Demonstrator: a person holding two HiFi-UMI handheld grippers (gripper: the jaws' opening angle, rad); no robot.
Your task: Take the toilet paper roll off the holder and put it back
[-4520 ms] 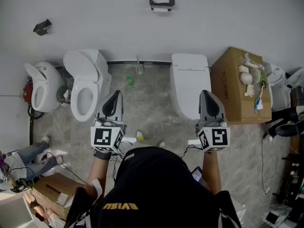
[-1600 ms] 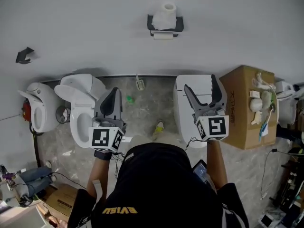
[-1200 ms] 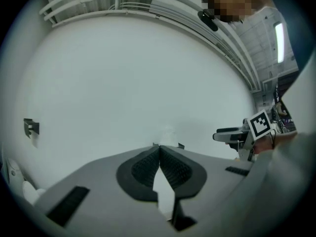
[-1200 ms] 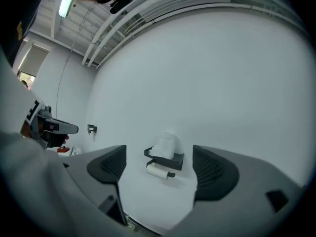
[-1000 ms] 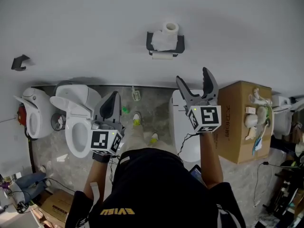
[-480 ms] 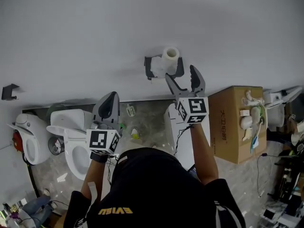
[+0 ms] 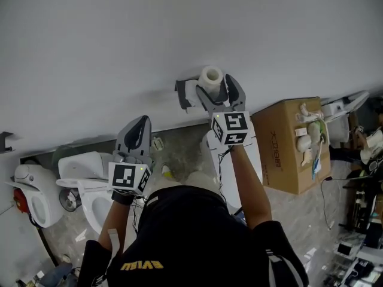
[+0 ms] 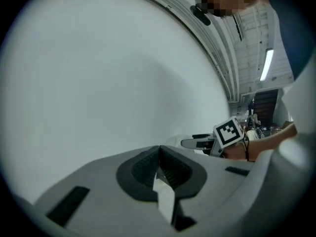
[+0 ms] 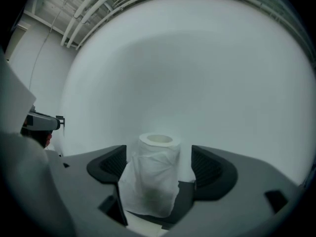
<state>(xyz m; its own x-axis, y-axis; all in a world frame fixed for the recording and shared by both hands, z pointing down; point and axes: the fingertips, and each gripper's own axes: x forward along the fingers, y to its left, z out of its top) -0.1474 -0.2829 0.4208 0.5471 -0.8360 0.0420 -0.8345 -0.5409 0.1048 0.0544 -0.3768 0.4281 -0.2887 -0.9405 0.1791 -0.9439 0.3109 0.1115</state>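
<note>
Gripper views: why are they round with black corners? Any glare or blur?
Right gripper view: a wide-angle lens curves the wall and darkens the corners; the roll looks sharp, evenly lit, no glare. Left gripper view: same distortion, ceiling lines bent, one bright lamp strip.

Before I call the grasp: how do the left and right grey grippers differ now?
The right grey gripper has its jaws apart on either side of the white toilet paper roll; the left grey gripper has its jaws together, empty. The right gripper is up at the black wall holder; the left gripper hangs lower, facing the white wall. Both carry marker cubes.
</note>
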